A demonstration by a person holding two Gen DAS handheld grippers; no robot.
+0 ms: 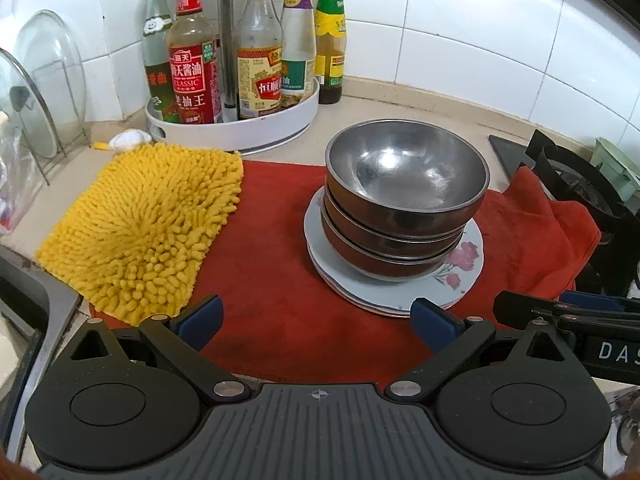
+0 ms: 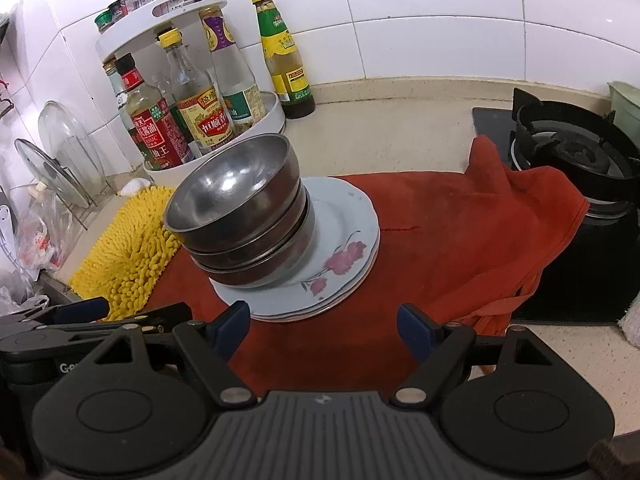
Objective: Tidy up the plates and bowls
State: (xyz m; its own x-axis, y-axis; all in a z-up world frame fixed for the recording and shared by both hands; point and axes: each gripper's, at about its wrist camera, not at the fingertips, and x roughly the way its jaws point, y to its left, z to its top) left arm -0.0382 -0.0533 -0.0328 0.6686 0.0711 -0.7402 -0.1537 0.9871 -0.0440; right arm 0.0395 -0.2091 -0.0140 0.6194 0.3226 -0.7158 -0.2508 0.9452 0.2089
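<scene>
Both grippers empty, stack built ahead of me.

My left gripper (image 1: 316, 320) and right gripper (image 2: 322, 326) hang spread wide, holding nothing; just beyond them three bowls (image 1: 404, 200) sit nested on plates (image 1: 460, 280) on the tabletop's red cloth (image 1: 272, 240). Stacking looks finished; next I'd judge only backing away.

Three nested steel bowls (image 1: 404, 200) sit on two stacked floral plates (image 1: 460, 272). Six sauce bottles (image 1: 192, 60), two glass lids (image 1: 48, 80), one red cloth (image 1: 280, 280), one yellow chenille mat (image 1: 148, 224).
</scene>
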